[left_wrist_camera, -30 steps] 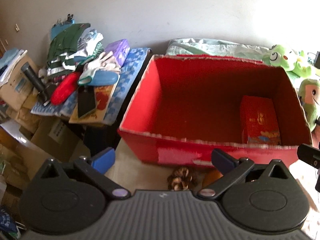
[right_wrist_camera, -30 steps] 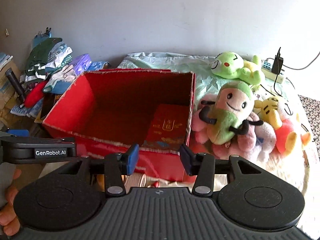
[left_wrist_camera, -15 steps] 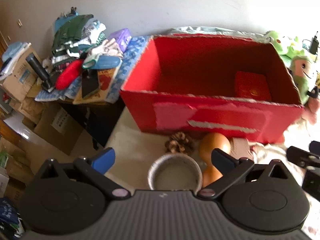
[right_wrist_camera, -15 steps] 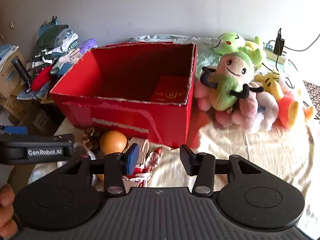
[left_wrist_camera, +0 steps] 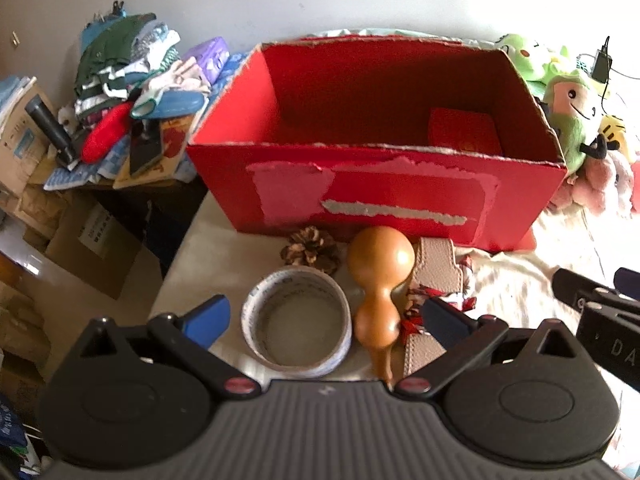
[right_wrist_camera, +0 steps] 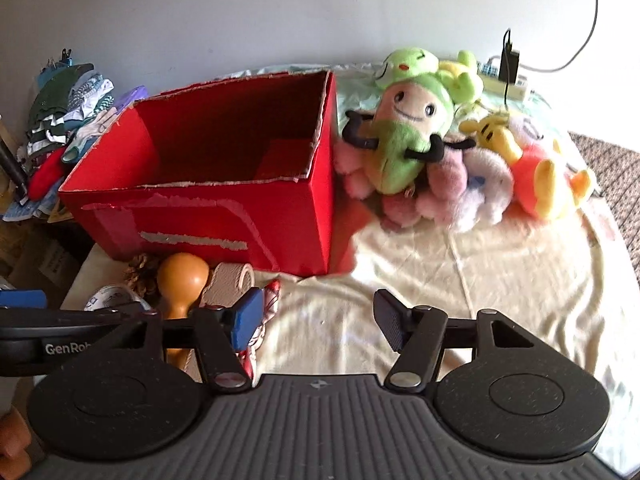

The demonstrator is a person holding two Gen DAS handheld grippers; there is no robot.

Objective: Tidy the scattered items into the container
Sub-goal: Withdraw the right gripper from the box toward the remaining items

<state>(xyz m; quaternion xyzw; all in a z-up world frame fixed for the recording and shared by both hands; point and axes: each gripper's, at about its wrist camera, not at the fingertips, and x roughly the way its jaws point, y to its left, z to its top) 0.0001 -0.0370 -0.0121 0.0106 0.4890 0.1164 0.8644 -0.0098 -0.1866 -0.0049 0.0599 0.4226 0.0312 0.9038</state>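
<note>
**Scattered items lined up before the red box, both jaws empty**

Scattered items all outside the container, in a tight cluster just ahead of the left gripper, jaws spread wide and pressing on nothing. Framed between those jaws: tape roll, lying flat with its hollow core up, and gourd, lying beside it to the right. Beyond the roll, pine cone; right of the gourd, beige strap and patterned wrapper. Farther ahead, just behind the cluster, red box, open-topped, with only a small red carton inside at its right end.

Right gripper: jaws opening, nothing between them but bare cream cloth. Cluster off to the left of these jaws, wrapper just beside the left pad; plush toys ahead and to the right, beside the box.

Step in hand, most likely: approach for a pick, with nothing gripped yet. Next move for the left jaws: down over the tape roll or the gourd, then a close, a lift above the torn rim and a release inside.

Materials and shapes:
- Tape roll: stiff ring, thin glossy wall, wide for the jaws; probably easier across the wall than across the full ring.
- Gourd: smooth, hard, double-bulbed with a narrow waist; likely to slip or roll unless taken at the waist.
- Pine cone: brown, rough open scales, light.
- Strap: grained, flat, curled over at its far end.
- Wrapper: crumpled, soft, red and white.
- Box: red card, front face scarred by torn tape, ragged edges.
</note>
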